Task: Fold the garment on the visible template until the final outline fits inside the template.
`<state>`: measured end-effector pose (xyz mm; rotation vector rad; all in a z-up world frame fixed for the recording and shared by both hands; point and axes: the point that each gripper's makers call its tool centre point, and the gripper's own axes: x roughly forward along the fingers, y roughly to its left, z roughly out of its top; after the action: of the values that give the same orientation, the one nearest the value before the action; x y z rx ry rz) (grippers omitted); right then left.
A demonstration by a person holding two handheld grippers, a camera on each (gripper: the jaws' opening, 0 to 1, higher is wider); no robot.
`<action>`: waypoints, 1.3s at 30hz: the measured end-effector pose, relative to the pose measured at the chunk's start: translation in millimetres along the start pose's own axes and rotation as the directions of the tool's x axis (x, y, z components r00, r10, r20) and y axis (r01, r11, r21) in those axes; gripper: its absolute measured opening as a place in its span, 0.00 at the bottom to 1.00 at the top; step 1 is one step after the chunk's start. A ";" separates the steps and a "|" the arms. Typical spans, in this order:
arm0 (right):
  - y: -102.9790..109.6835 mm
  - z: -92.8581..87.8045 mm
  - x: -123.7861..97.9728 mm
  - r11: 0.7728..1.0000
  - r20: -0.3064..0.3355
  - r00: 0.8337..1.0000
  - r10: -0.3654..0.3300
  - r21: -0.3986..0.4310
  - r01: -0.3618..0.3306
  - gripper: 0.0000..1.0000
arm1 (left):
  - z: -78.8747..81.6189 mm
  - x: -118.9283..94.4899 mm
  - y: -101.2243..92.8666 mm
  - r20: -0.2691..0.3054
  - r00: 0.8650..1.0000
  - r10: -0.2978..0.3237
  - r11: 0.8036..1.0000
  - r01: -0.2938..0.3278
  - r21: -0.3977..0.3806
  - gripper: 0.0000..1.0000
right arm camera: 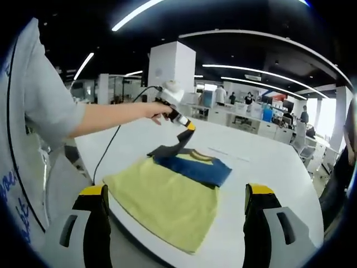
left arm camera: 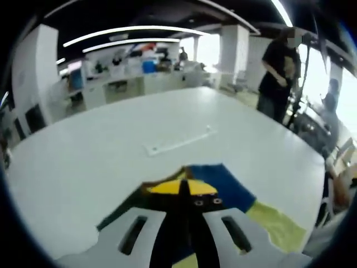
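The right gripper (right arm camera: pixel 175 209) hangs nearest, its fingers spread wide with nothing between them, just short of the garment (right arm camera: pixel 167 195). That yellow, blue and dark garment lies on the white table (right arm camera: pixel 262 162) near its edge. Beyond it, the left gripper (right arm camera: pixel 188 127) pinches a dark corner of the garment, lifted clear of the table. Farther off lies a template outline (left arm camera: pixel 178 140).

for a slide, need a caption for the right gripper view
Left gripper lifts a dark sleeve of the yellow-and-blue garment off the white table; right gripper open.
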<state>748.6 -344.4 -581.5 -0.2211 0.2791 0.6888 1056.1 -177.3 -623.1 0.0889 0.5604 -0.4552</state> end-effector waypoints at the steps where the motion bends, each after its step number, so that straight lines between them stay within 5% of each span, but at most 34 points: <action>1: -1.0 -0.6 -0.2 1.000 -0.001 1.000 -0.002 0.001 0.002 1.00 | -0.2 3.4 -3.4 -0.004 1.000 -0.006 1.000 0.006 0.001 0.00; 17: -18.8 -11.4 -3.0 1.000 -0.026 0.999 -0.018 0.017 0.018 1.00 | -12.1 47.8 -37.9 -0.063 0.996 -0.067 0.998 0.067 -0.004 0.00; 31: -22.6 -13.3 -0.2 1.000 -0.024 1.000 -0.002 0.026 0.003 1.00 | -9.7 57.5 -71.4 -0.114 0.984 -0.136 0.990 0.141 0.032 0.00; 39: -30.9 -20.5 -6.5 0.999 -0.040 0.999 -0.023 0.034 0.025 1.00 | -26.2 76.2 -90.6 -0.170 0.973 -0.156 0.986 0.164 0.032 0.00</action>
<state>760.2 -377.4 -595.3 -0.2045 0.3252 0.6560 1060.6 -283.1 -682.1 0.1275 0.7257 -0.6216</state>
